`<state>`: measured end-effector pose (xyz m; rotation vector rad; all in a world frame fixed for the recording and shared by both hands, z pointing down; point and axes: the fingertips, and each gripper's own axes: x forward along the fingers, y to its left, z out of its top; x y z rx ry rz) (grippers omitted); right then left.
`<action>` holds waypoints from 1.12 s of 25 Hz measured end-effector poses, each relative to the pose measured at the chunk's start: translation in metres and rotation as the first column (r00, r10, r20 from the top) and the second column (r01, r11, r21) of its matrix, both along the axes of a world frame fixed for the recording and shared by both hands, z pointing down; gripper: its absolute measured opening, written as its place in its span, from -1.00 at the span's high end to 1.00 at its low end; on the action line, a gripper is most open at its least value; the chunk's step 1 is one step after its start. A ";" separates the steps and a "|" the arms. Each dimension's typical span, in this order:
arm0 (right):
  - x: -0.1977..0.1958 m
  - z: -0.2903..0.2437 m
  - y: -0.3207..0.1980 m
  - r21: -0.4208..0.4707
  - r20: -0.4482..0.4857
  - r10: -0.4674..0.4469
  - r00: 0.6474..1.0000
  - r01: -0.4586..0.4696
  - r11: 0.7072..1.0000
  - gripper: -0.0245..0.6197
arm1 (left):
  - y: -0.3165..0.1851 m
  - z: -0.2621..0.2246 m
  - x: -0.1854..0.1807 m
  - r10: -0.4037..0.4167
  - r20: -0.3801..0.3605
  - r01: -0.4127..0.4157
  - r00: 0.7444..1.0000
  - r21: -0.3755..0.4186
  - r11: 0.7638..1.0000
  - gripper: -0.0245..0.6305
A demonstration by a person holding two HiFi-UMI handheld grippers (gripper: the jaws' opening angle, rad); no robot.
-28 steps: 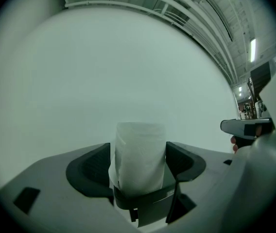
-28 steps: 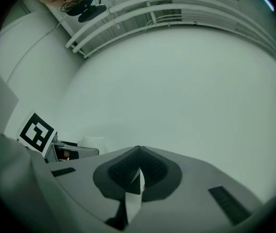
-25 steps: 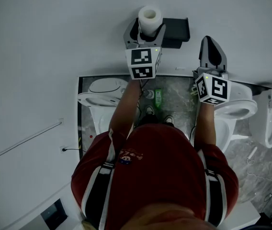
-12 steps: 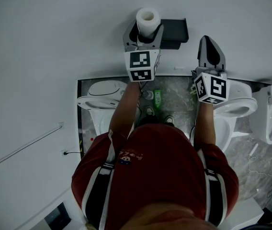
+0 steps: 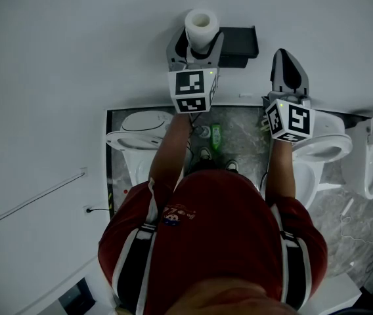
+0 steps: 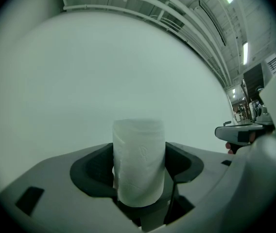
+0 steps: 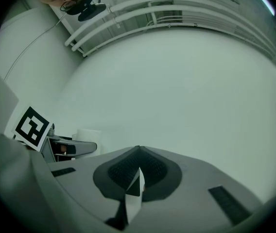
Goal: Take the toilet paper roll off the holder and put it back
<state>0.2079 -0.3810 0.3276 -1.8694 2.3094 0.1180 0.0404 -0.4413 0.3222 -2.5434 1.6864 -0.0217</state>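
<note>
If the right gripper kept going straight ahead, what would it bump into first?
Probably the plain white wall, though how far off it is I can't tell. The right gripper, jaws together, aims at bare wall; the black holder sits off to its left.

The left hand-held gripper (image 5: 197, 42), jaws just closing around the toilet paper roll (image 5: 201, 20), is hiding the roll's lower half and part of the dark holder (image 5: 242, 41); the picture's edge is cutting off the rightmost toilet (image 5: 370, 166).

White roll (image 5: 201, 26), black holder (image 5: 240, 41), red shirt (image 5: 219, 222)
</note>
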 end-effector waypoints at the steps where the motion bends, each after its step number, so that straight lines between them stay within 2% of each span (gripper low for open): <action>1: -0.001 -0.001 0.000 0.001 0.000 -0.002 1.000 0.002 1.000 0.90 | 0.002 -0.003 -0.001 0.001 -0.003 -0.001 1.000 0.006 1.000 -0.11; 15: -0.023 -0.009 0.005 0.021 -0.012 -0.052 0.999 0.052 0.998 0.90 | 0.032 -0.033 -0.036 -0.055 -0.025 0.057 0.998 0.079 0.995 -0.11; 28: -0.050 -0.013 0.005 0.025 -0.033 -0.108 0.994 0.109 0.994 0.90 | 0.051 -0.017 -0.080 -0.142 -0.040 0.143 0.989 0.045 0.989 -0.11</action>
